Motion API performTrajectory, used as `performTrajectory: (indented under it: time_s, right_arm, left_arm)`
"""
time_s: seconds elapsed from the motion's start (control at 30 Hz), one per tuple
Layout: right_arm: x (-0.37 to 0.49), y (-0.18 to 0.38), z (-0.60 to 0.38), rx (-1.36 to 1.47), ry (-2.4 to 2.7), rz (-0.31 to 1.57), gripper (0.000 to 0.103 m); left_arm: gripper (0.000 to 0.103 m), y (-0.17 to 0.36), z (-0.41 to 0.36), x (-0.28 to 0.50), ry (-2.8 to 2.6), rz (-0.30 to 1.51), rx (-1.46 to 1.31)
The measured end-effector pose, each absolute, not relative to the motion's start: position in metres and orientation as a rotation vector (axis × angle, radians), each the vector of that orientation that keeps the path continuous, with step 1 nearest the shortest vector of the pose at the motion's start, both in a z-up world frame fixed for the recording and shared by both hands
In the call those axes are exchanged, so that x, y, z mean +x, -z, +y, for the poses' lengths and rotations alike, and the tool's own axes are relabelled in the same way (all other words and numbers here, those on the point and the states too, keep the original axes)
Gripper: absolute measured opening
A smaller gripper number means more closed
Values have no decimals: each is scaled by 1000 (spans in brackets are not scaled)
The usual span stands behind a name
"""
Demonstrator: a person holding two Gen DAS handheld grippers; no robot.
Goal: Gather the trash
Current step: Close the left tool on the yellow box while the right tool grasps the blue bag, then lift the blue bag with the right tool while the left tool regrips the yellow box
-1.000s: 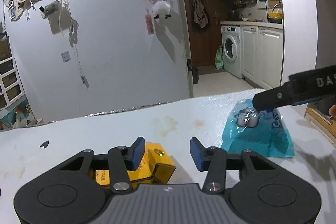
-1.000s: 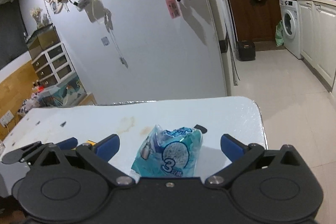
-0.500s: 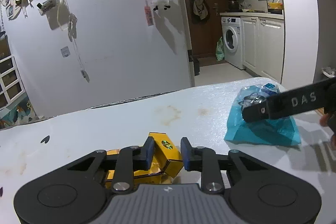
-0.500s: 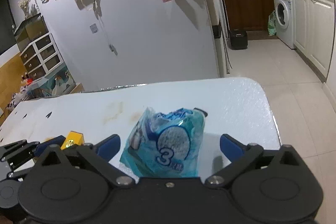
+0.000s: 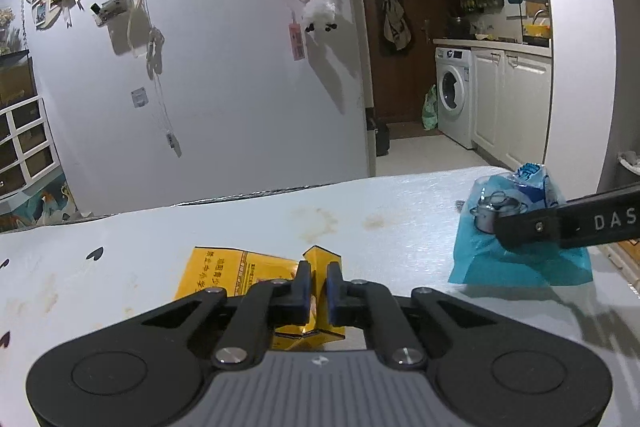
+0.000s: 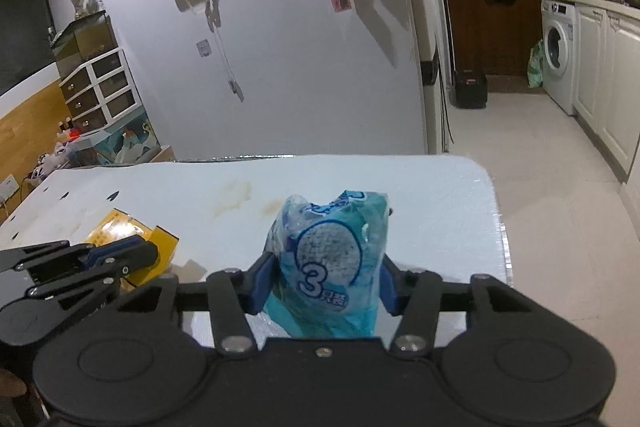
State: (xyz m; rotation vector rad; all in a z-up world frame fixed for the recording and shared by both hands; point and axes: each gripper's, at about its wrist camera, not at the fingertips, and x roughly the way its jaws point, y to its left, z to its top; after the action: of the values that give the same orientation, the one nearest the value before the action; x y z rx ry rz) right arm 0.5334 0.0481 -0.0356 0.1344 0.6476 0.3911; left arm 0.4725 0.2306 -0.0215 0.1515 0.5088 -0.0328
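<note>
Two pieces of trash lie on the white, lightly stained tabletop (image 5: pixel 248 227), one for each of the two grippers. The left gripper (image 5: pixel 317 283) is pinched tight on a raised fold of the flattened yellow cardboard carton (image 5: pixel 236 271), its two blue-padded fingers (image 5: pixel 302 287) almost meeting with only the thin yellow card between them; the remainder of the carton lies on the table to the left of the jaws and under them. In the right wrist view the same carton (image 6: pixel 120 231) shows at the left, with the left gripper (image 6: pixel 132 253) clamped over its near end. The right gripper (image 6: pixel 326 283) has its jaws closing on the crinkled blue plastic packet printed with a large white "3" (image 6: pixel 328 259); the packet stands upright between the two blue pads (image 6: pixel 262 283), which touch its sides and leave the plastic bulging above them. From the left wrist view that blue packet (image 5: pixel 516 227) sits near the right end of the table, well apart from the yellow carton, with one black finger of the right gripper (image 5: pixel 560 223) lying across it. Beyond the table stands a pale wall hung with photos and trinkets (image 5: pixel 200 47), and one white washing machine (image 5: pixel 454 95) stands in the kitchen behind.
</note>
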Motion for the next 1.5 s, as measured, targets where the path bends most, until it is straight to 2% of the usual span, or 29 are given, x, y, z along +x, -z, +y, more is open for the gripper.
performTrajectory:
  time_s: [0.33, 0.4, 0.7, 0.87, 0.93, 1.0, 1.1, 1.2, 1.3, 1.5]
  right_arm:
    - [496, 23, 12, 154, -413, 608, 51]
    - [487, 21, 5, 159, -422, 601, 51]
    - [453, 17, -28, 163, -435, 567, 51]
    - [454, 21, -30, 178, -422, 561, 51]
    - [458, 21, -24, 180, -424, 550, 51]
    - [463, 21, -17, 178, -429, 547, 51]
    - [472, 19, 2, 141, -439, 532, 51]
    - [483, 18, 22, 112, -451, 515, 51]
    - [495, 19, 39, 100, -457, 503, 51]
    - [501, 31, 65, 85, -526, 545, 51]
  left_arm:
    - [4, 18, 200, 433, 122, 525, 151]
    - [0, 16, 194, 421, 155, 525, 148]
    - [0, 19, 171, 357, 266, 511, 195]
    - [5, 20, 182, 349, 241, 514, 132]
    - [13, 21, 190, 354, 218, 529, 88]
    - [25, 23, 200, 357, 198, 539, 24]
    - [57, 23, 220, 361, 182, 534, -107]
    - [73, 27, 243, 365, 166, 528, -244]
    - [81, 32, 264, 370, 150, 522, -375]
    - [81, 41, 298, 375, 93, 515, -579]
